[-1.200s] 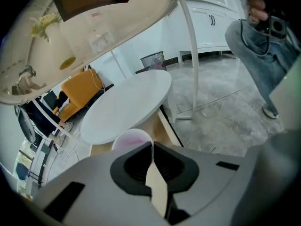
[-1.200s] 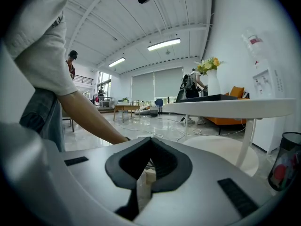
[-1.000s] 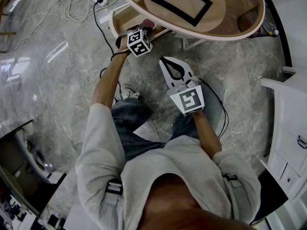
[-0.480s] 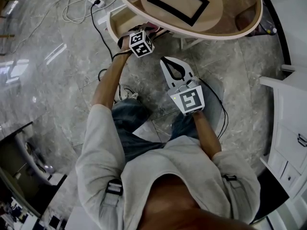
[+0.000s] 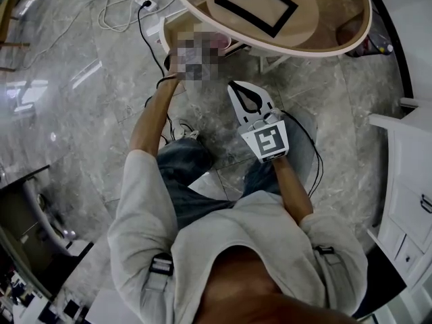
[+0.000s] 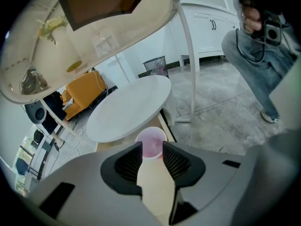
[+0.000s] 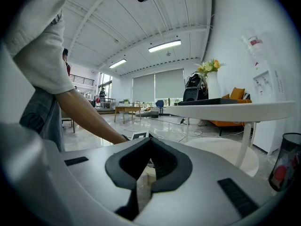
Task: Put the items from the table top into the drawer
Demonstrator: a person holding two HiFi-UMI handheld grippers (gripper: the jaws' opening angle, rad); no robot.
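Observation:
A pink cup (image 6: 151,142) stands upright in the open wooden drawer (image 5: 177,27) under the round glass table top (image 5: 337,19). My left gripper (image 6: 152,148) hangs just above and behind the cup. Its jaws are opening, and the dark pads (image 6: 128,163) stand apart with the cup's rim at their tips, not pressed. In the head view a mosaic patch covers this gripper, and the pink cup (image 5: 218,42) shows beside it. My right gripper (image 5: 247,97) hovers over the floor below the table edge, jaws shut on nothing. A black-framed mat (image 5: 256,4) lies on the table top.
A white round lower shelf (image 6: 129,107) sits beyond the drawer. Cables (image 5: 121,5) trail over the grey marble floor. White cabinets (image 5: 412,174) stand at the right. A bin (image 6: 157,66), an orange sofa (image 6: 82,91) and another person (image 6: 263,55) are farther off.
The left gripper has stayed at the drawer, and more of the pink cup now shows beside it. The right gripper has kept still.

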